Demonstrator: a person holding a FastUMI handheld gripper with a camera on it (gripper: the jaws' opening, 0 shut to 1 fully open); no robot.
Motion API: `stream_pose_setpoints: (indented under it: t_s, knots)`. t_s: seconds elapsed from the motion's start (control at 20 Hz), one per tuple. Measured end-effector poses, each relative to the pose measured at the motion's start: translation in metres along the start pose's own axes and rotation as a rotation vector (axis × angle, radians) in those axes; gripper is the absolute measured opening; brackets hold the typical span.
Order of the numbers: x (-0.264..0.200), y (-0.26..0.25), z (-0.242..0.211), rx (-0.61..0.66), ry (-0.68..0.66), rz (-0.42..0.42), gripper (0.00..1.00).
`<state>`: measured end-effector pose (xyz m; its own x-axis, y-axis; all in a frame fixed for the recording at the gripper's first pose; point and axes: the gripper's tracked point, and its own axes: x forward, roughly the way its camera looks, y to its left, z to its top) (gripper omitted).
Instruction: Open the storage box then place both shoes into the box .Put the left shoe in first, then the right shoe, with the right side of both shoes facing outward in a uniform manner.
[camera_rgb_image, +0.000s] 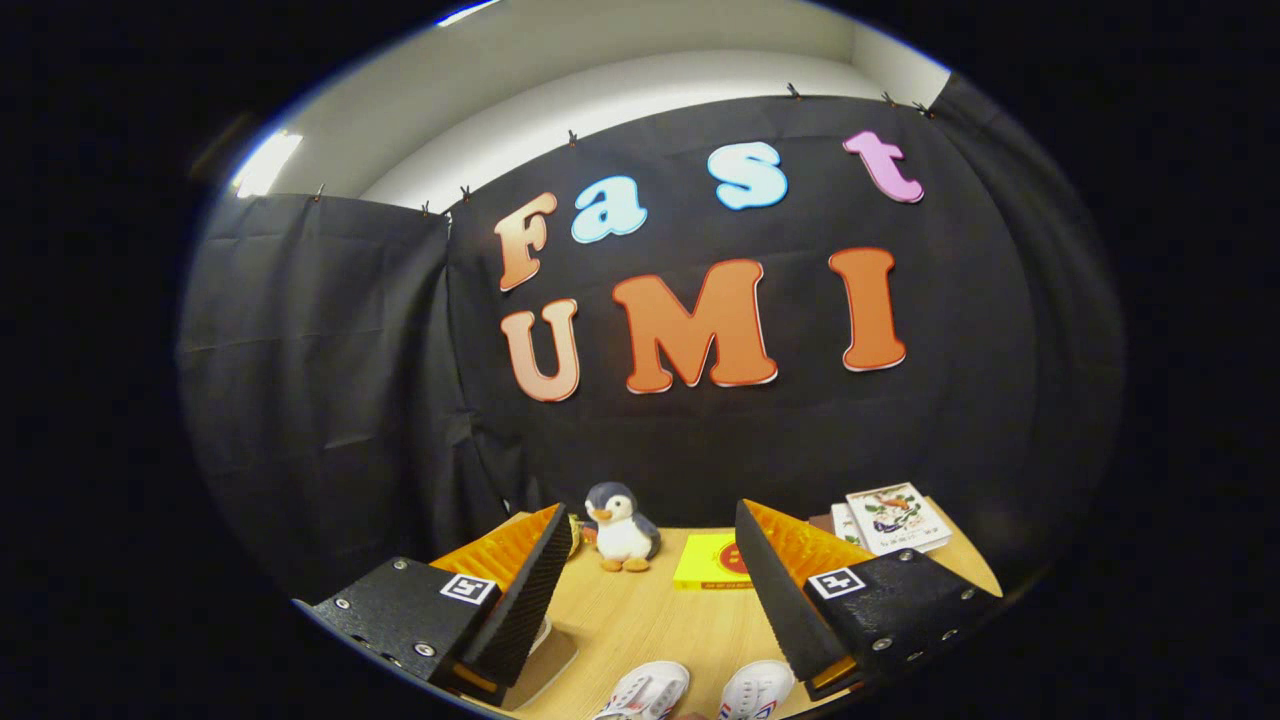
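Gripper (655, 590) spread wide and empty above two white shoes (690, 690), open tabletop (640, 620) running to a toy penguin (620, 527).

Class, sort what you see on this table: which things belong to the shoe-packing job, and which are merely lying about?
Belongs to the job:
- pair of white shoes, toes showing between the fingers
- gripper, open, holding nothing

Lying about:
- penguin toy, beyond the fingers by the booth wall
- yellow box, beside the penguin
- stack of books, behind the right finger

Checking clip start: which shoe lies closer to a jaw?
The right-hand shoe, almost at the open gripper's right jaw; the other shoe lies mid-gap.
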<state>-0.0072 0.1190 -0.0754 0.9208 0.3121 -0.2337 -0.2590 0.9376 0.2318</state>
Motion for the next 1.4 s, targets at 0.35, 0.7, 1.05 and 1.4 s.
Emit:
stream_pose_setpoints:
  t_s: [0.35,0.7,1.05,1.4]
  knots:
    - [0.009,0.048,-0.096,0.152,0.294,0.144,0.96]
    - [0.009,0.090,-0.169,0.322,0.557,0.241,0.96]
    - [-0.002,0.143,-0.240,0.453,0.801,0.352,0.96]
    - [-0.012,0.174,-0.270,0.612,0.889,0.424,0.96]
